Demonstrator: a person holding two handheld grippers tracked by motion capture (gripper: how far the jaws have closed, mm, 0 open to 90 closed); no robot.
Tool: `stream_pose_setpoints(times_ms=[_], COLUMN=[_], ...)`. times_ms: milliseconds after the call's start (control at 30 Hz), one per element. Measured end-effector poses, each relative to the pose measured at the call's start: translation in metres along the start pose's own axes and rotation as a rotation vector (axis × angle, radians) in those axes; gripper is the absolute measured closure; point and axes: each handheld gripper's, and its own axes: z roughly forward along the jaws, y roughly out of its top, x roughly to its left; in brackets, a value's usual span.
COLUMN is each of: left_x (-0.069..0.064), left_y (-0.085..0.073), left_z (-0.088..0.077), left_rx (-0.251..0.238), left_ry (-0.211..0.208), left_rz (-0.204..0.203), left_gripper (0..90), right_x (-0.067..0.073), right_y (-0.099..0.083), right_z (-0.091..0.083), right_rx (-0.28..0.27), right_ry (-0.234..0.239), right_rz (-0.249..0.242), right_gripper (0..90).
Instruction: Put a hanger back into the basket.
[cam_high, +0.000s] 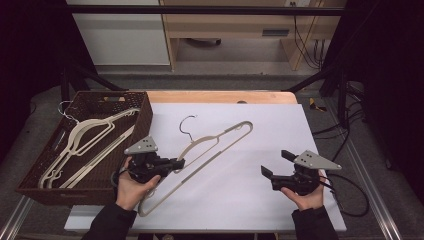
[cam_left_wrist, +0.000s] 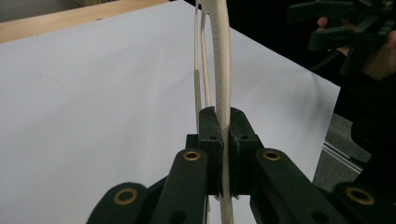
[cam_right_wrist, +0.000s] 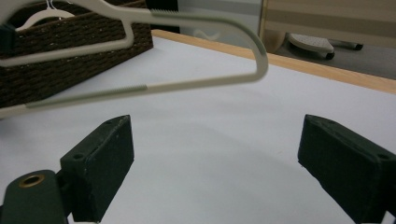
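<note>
**Left hand-held gripper pinching a hanger over the white sheet**

The left hand-held gripper (cam_high: 179, 163) is pinching the cream hanger (cam_high: 216, 142) on one of its sloping arms, with its jaws pressed together on the plastic; in the left gripper view the hanger (cam_left_wrist: 223, 70) is running up and away between the two pads. The hanger is sitting over the middle of the white sheet (cam_high: 260, 200), its wire hook (cam_high: 187, 125) pointing toward twelve o'clock and its far corner reaching toward two o'clock. In the right gripper view that corner (cam_right_wrist: 256, 60) is hanging clear above the sheet.

The right hand-held gripper (cam_high: 274, 163) is waiting at about four o'clock from the hanger, well apart from it, with its jaws spread wide and nothing between them. A cable (cam_high: 352, 197) is trailing from it to the sheet's edge.

At nine o'clock a dark woven basket (cam_high: 142, 120) is standing on the bench (cam_high: 220, 96), just beside the sheet, and is holding more cream hangers (cam_high: 82, 142) lying flat inside.
</note>
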Motion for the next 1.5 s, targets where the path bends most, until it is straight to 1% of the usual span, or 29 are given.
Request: stream_pose_setpoints(times_ms=[67, 133, 200, 233, 400, 500, 633, 767, 833, 933, 967, 1033, 1133, 1300, 1400, 1500], left_x=[0.000, 0.000, 0.000, 0.001, 0.007, 0.013, 0.022, 0.035, 0.043, 0.052, 0.056, 0.064, 0.077, 0.097, 0.110, 0.124], left_y=[0.004, 0.009, 0.012, 0.017, 0.032, 0.039, 0.045, 0.048, 0.048, 0.049, 0.049, 0.049, 0.048, 0.042, 0.037, 0.033], left_z=[-0.007, -0.013, -0.016, -0.023, -0.040, -0.050, -0.064, -0.078, -0.086, -0.097, -0.101, -0.109, -0.120, -0.137, -0.145, -0.153], left_rx=[-0.007, -0.003, 0.001, 0.010, 0.013, 0.020, 0.021, 0.006, 0.001, -0.014, -0.010, -0.011, -0.015, -0.036, -0.023, -0.024], left_ry=[-0.001, 0.001, 0.001, 0.000, -0.020, -0.009, 0.016, 0.022, 0.037, 0.058, 0.065, 0.081, 0.114, 0.157, 0.178, 0.199], left_rz=[0.009, 0.022, 0.028, 0.043, 0.066, 0.081, 0.104, 0.093, 0.099, 0.088, 0.092, 0.091, 0.086, 0.046, 0.038, 0.023], left_gripper=[86.1, 86.1, 86.2, 86.2, 86.2, 86.2, 86.2, 86.2, 86.2, 86.2, 86.2, 86.2, 86.2, 86.2, 86.2, 86.2], right_x=[-0.002, -0.003, -0.003, -0.003, -0.002, -0.003, -0.003, -0.002, -0.002, -0.002, -0.002, -0.001, -0.001, 0.001, 0.002, 0.002], right_y=[-0.002, -0.004, -0.005, -0.005, -0.006, -0.006, -0.007, -0.008, -0.008, -0.009, -0.009, -0.009, -0.009, -0.009, -0.010, -0.010], right_z=[-0.001, -0.001, -0.002, -0.003, -0.004, -0.006, -0.007, -0.009, -0.009, -0.009, -0.009, -0.009, -0.008, -0.004, -0.001, 0.000], right_rx=[0.004, 0.008, 0.014, 0.018, 0.026, 0.026, 0.025, 0.031, 0.033, 0.042, 0.043, 0.044, 0.046, 0.048, 0.056, 0.062], right_ry=[-0.009, -0.018, -0.030, -0.032, -0.041, -0.050, -0.057, -0.056, -0.055, -0.051, -0.048, -0.041, -0.036, -0.006, -0.002, 0.000], right_rz=[0.003, 0.009, -0.005, -0.007, -0.012, -0.021, -0.020, -0.020, -0.021, -0.028, -0.027, -0.020, -0.023, -0.025, -0.036, -0.039], right_gripper=[9.9, 9.3, 8.8, 8.6, 8.3, 7.6, 6.0, 5.4, 4.9, 4.7, 4.7, 4.7, 5.3, 6.1, 6.1, 6.3])
